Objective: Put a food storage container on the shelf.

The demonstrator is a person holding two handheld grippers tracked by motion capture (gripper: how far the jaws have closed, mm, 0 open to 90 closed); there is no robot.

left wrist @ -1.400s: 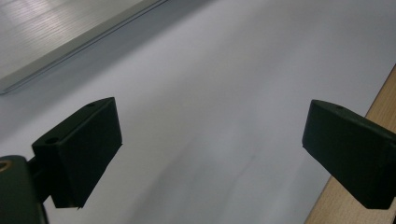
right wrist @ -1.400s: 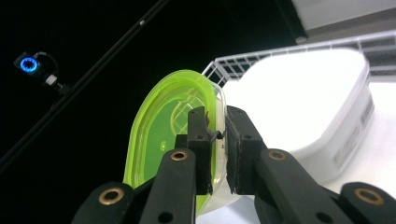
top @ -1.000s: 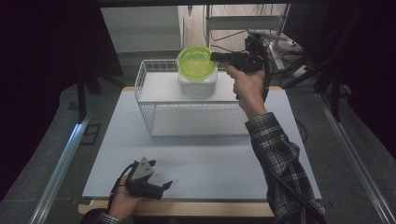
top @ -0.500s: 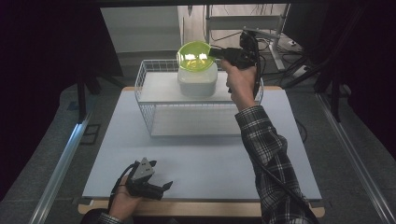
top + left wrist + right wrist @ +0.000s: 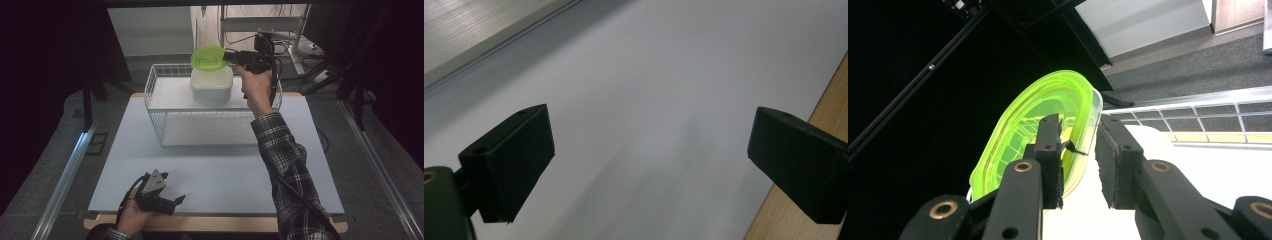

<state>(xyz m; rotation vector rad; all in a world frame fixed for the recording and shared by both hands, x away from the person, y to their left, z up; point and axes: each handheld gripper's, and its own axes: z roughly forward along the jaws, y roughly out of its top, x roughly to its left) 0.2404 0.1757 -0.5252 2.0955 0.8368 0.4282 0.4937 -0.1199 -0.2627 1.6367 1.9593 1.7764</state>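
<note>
Above the back of the wire basket [image 5: 165, 102], the right gripper [image 5: 231, 57] holds a green lid [image 5: 208, 57] by its rim, tilted up over the white tub [image 5: 211, 85] that stands inside the basket. Its jaws have just been opening a little, yet in the right gripper view the lid's [image 5: 1048, 130] edge sits between them, one jaw against the inner face and the other on the outer side; whether both pads press cannot be told for certain, though the lid hangs nowhere else, so the grip reads as holding. The relation that matters is lid to gripper: the lid lies straight ahead of the jaw tips, away from the hand, its long axis running across the jaws, and it hangs just above the tub's far rim and apart from it. Whatever follows looks likely to fall to the right hand, which already has the lid. The left gripper [image 5: 165, 199] rests near the table's [image 5: 225, 165] front edge, well apart, jaws wide and empty.
</note>
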